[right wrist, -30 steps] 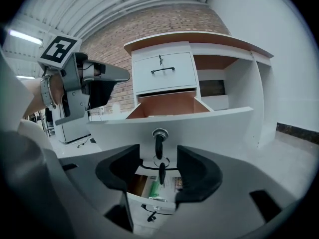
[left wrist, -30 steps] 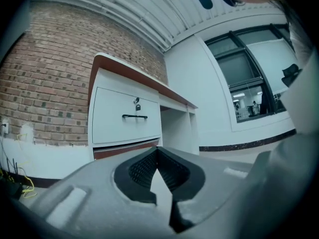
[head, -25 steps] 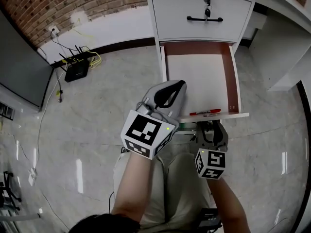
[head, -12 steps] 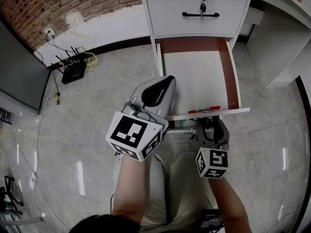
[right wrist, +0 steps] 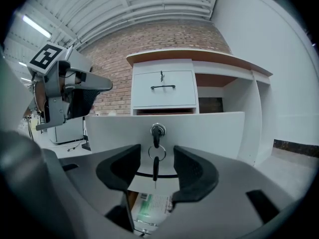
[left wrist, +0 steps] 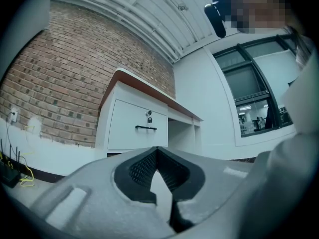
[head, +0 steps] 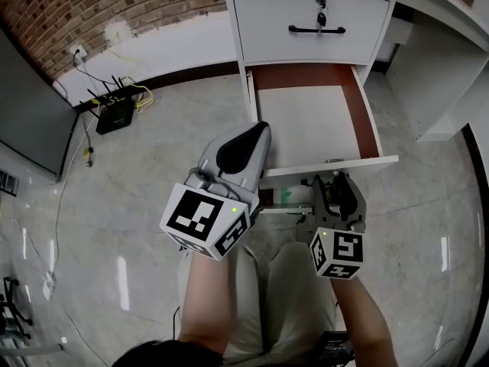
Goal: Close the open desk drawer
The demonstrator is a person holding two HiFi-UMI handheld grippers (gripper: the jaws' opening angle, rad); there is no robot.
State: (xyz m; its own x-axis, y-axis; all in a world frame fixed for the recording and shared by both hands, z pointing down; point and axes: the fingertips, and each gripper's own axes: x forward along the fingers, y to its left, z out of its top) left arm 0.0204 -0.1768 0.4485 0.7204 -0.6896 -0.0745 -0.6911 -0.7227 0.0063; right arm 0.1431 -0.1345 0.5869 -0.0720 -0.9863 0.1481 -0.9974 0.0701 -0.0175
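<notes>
Head view: the open drawer [head: 328,167] is shown at upper centre. The right gripper [head: 337,196] is held at its front, fingers spread around the key [right wrist: 155,169], likely for pushing. The left gripper [head: 244,144] is held aside, fingers pressed together.

**Head view.** Camera above the person's lap, facing steeply down onto the floor [head: 137,189] and into the open drawer [head: 313,125]. Both grippers lie near its lower centre.

**Left gripper view.** Camera on the left gripper [head: 248,140], set low and tilted upward, well back from the desk [left wrist: 130,83]. It takes in the brick wall [left wrist: 60,83], the upper drawer [left wrist: 137,126] and the ceiling [left wrist: 124,14].

**Right gripper view.** Camera on the right gripper [head: 336,186], roughly level, facing the open drawer's front panel from very near (its keyed lock [right wrist: 158,130] stands between the jaws).

All three views share the upper drawer and the brick wall. The right gripper view also catches the left gripper at its left side.
</notes>
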